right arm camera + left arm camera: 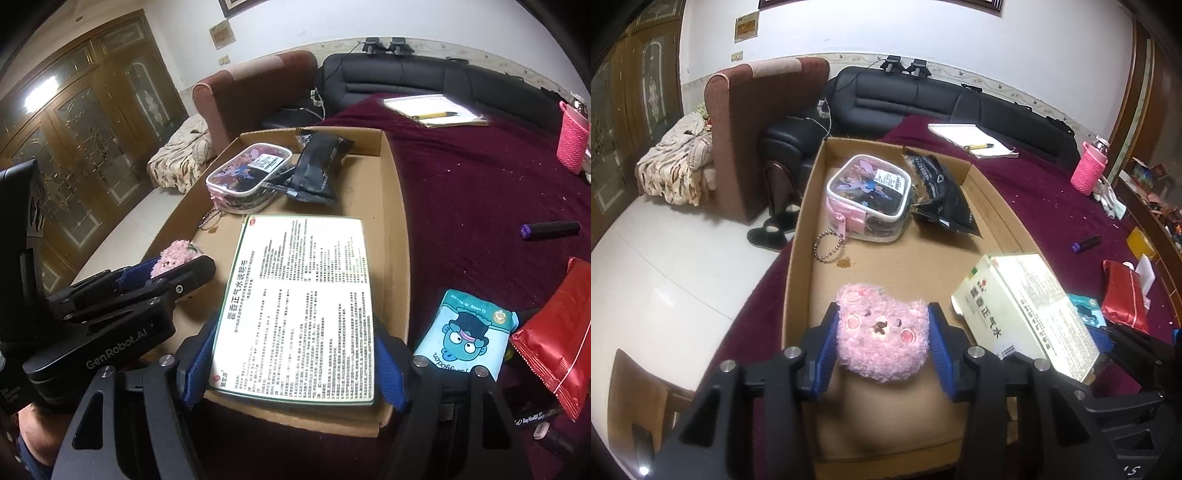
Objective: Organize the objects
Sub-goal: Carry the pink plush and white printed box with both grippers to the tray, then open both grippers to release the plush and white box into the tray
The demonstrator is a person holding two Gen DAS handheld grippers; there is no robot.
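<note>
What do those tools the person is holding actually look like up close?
Each hand-held gripper is a matt black frame with triangular cut-outs and round silver bolts. The left hand-held gripper and the right hand-held gripper both end in two fingers faced with ribbed blue pads. The left one's black body carries pale lettering reading GenRobot.AI. No cables show on either.

A bench (pixel 1045 199) under a dark red cloth carries everything. A shallow cardboard tray (pixel 798 266) lies on it at the left, reaching to the near edge. At the far side lies a notepad (pixel 967 138) with a yellow pen (pixel 979 146) on top. A pink knitted bottle sleeve (pixel 1087 171) stands at the right. A purple lighter (pixel 548 228) lies alone on the cloth. Nearer, just right of the tray, lie a blue packet (pixel 465 332) and a red packet (pixel 557 336), touching.
</note>
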